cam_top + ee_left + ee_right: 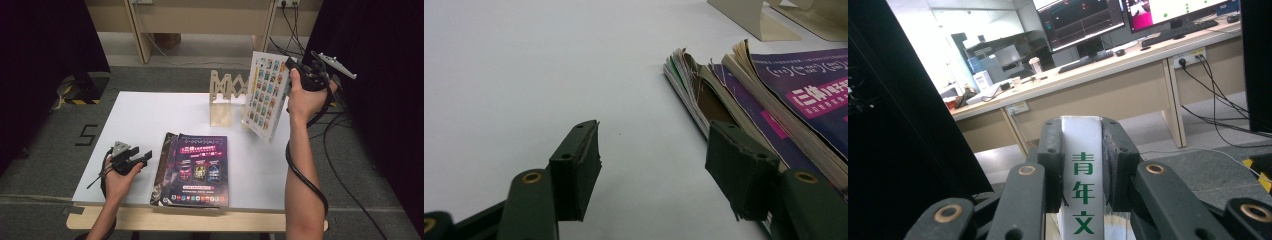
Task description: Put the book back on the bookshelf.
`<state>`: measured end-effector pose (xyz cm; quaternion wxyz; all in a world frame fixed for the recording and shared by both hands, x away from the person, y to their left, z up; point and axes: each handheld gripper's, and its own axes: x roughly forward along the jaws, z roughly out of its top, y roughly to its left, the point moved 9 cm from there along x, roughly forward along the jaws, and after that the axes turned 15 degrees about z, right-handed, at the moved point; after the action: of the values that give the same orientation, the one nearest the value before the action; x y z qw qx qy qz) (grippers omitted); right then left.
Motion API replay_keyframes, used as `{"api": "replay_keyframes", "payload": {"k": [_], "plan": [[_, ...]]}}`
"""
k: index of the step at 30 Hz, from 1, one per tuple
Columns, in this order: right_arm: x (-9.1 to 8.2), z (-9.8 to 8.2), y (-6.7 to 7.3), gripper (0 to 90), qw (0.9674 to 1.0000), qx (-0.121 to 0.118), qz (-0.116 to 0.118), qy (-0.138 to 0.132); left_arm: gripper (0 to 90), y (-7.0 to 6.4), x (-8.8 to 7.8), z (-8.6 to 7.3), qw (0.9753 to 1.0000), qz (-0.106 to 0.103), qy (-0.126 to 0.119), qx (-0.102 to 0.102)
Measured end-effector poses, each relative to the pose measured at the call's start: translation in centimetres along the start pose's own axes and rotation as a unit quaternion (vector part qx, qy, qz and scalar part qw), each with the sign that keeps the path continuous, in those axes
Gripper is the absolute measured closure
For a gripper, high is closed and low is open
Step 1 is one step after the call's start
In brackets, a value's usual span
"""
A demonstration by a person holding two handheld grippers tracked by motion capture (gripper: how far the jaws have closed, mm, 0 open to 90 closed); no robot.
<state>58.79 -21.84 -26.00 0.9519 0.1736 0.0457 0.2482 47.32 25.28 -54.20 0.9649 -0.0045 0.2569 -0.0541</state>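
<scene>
1. Right forearm is up, raised off the table at the far right, and the hand wraps the right gripper (pixel 300 67) above the table's far corner, its grey plate sticking out to the right.
2. Those jaws are pinching a white magazine (pixel 266 95) by its spine. The right gripper view shows the pads clamped on either side of the white spine (pixel 1083 170) with its green characters.
3. The magazine hangs upright, cover of small coloured pictures facing us, just beside the wooden rack (pixel 227 95) at the back of the table, lower corner close to the tabletop.
4. Left hand sits low at the near left edge. The left gripper (pixel 142 157) points toward the stack of magazines (pixel 197 170), jaws spread with nothing between them. Its right pad (pixel 739 170) is just beside the frayed page edges of that stack (pixel 724 95).
5. White table (pixel 135 120), grey floor, black curtains either side. Desks with monitors (pixel 1083 20) show in the right gripper view.
</scene>
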Motion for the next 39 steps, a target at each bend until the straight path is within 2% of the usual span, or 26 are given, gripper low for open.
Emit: {"api": "replay_keyframes", "payload": {"k": [12, 26, 39], "plan": [[-0.2, 0.1, -0.1, 74.8, 1.0000, -0.001, -0.001, 0.000, 37.8, 0.0, 0.0, 0.0, 1.0000, 0.000, 0.000, 0.003], [1.0, -0.3, -0.1, 74.8, 0.9998, -0.015, -0.011, 0.000, 37.7, 0.0, 0.0, 0.0, 1.0000, -0.001, 0.000, 0.002], [1.9, 0.1, 0.1, 74.8, 0.9994, -0.029, -0.018, -0.004, 37.7, -0.1, 0.0, 0.0, 1.0000, -0.001, 0.001, 0.004]]}}
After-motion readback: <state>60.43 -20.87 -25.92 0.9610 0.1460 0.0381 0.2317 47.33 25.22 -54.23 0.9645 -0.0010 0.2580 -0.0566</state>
